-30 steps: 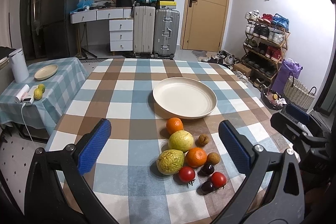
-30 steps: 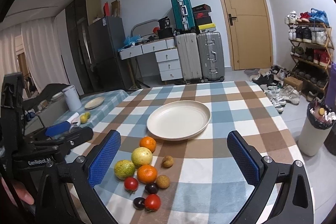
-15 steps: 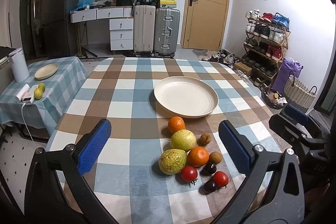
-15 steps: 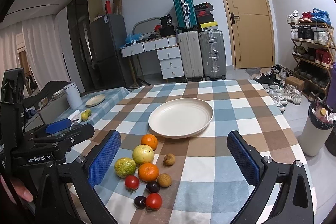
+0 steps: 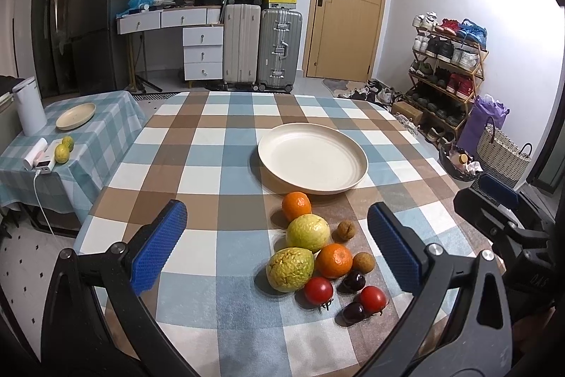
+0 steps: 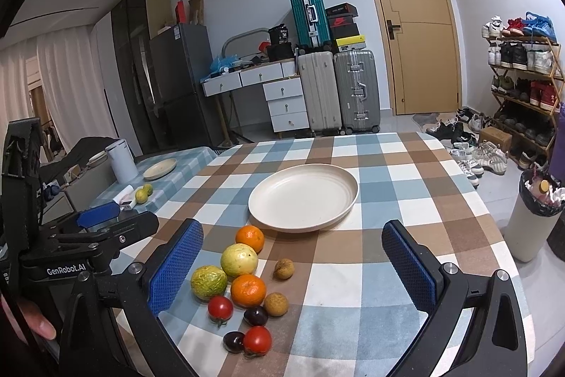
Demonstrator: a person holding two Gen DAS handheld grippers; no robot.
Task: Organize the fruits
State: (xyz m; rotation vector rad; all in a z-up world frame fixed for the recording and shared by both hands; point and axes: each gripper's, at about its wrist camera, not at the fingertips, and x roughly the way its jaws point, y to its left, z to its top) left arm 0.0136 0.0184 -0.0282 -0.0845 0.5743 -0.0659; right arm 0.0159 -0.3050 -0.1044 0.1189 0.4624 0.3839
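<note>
An empty cream plate (image 5: 312,162) (image 6: 303,196) sits mid-table on the checked cloth. Just in front of it lies a cluster of fruit: two oranges (image 5: 296,205) (image 6: 248,290), two yellow-green guavas (image 5: 290,269) (image 6: 239,259), two red tomatoes (image 5: 318,290) (image 6: 257,340), two dark plums (image 5: 354,312) (image 6: 255,316) and two brown longans (image 5: 346,230) (image 6: 283,269). My left gripper (image 5: 277,244) is open and empty, above the table's near edge, left of the fruit. My right gripper (image 6: 293,265) is open and empty, hovering above the fruit's right side.
A side table (image 5: 106,126) at the left holds a small plate (image 5: 76,111), two limes (image 5: 61,152) and a white kettle (image 5: 30,106). A bin (image 6: 533,214) stands at the table's right. Suitcases, drawers and a shoe rack line the room's back.
Both views have shifted slightly; the fruit and plate sit a little further right in the left wrist view. Both grippers stay open and empty.
</note>
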